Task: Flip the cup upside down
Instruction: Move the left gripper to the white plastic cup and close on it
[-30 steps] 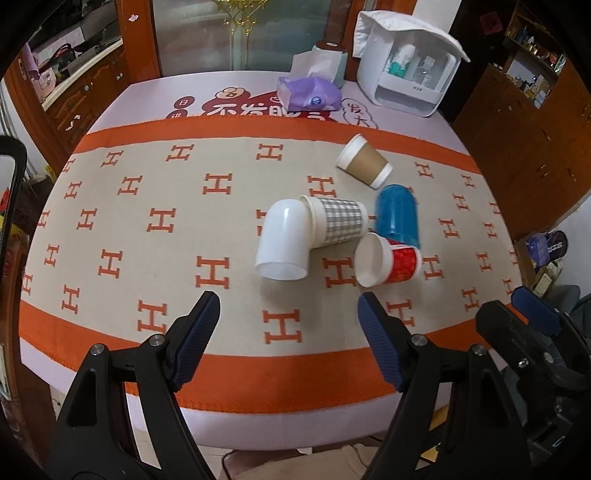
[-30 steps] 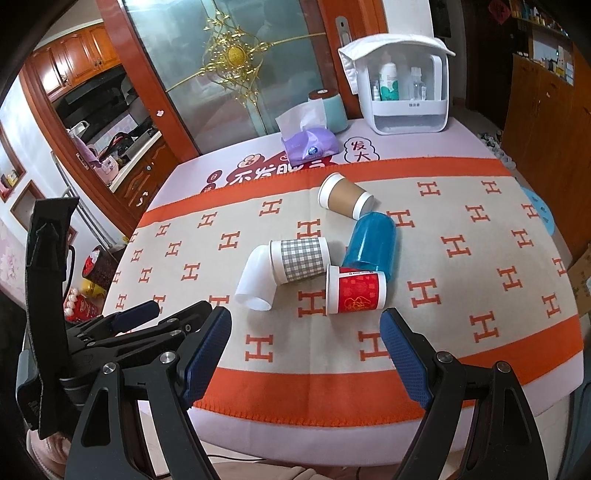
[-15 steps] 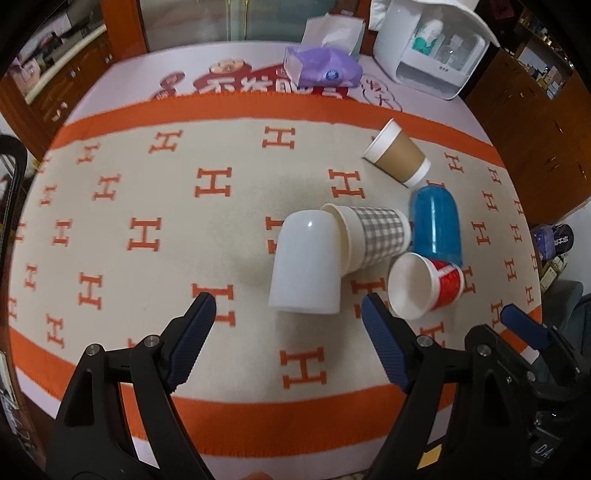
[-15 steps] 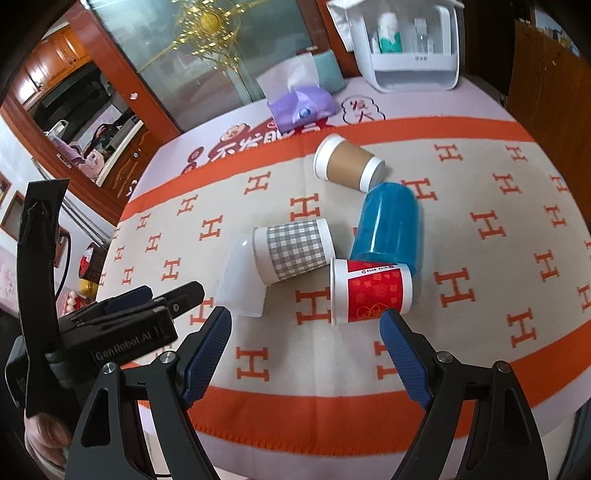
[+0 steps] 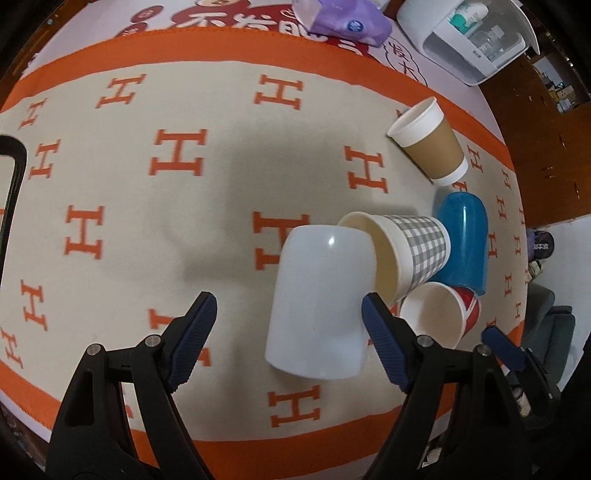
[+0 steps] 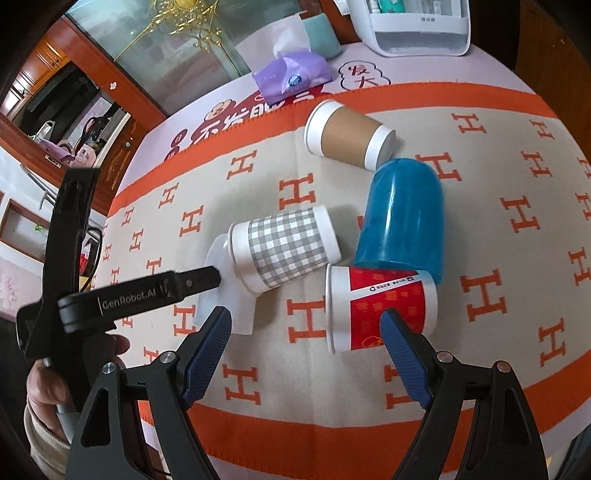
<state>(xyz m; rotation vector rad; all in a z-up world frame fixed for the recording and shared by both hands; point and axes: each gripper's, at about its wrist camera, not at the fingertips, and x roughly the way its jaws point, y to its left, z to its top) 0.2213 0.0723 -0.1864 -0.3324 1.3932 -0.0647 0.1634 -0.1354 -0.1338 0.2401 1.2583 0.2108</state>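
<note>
the left gripper (image 5: 288, 325) has come much closer to the cups than it was a second ago. its jaws are wide open and hold nothing. the white cup (image 5: 319, 302) lies on its side and now sits partly between the two blue fingers, with the right finger just beside it. before, the cup was well in front of the fingers.

next to the white cup lies the checked cup (image 5: 410, 251), touching it. then comes the red cup (image 5: 439, 314), on its side too, with the blue cup (image 5: 463, 240) behind it. the brown cup (image 5: 430, 144) lies farther back. none of the cups has moved on the orange and cream cloth (image 5: 147, 206).

the right gripper (image 6: 306, 336) has also come lower and nearer. it is wide open and empty. its right finger is just in front of the red cup (image 6: 380, 306). the purple tissue pack (image 6: 291, 77) and the white box (image 6: 413, 26) stay at the back.
</note>
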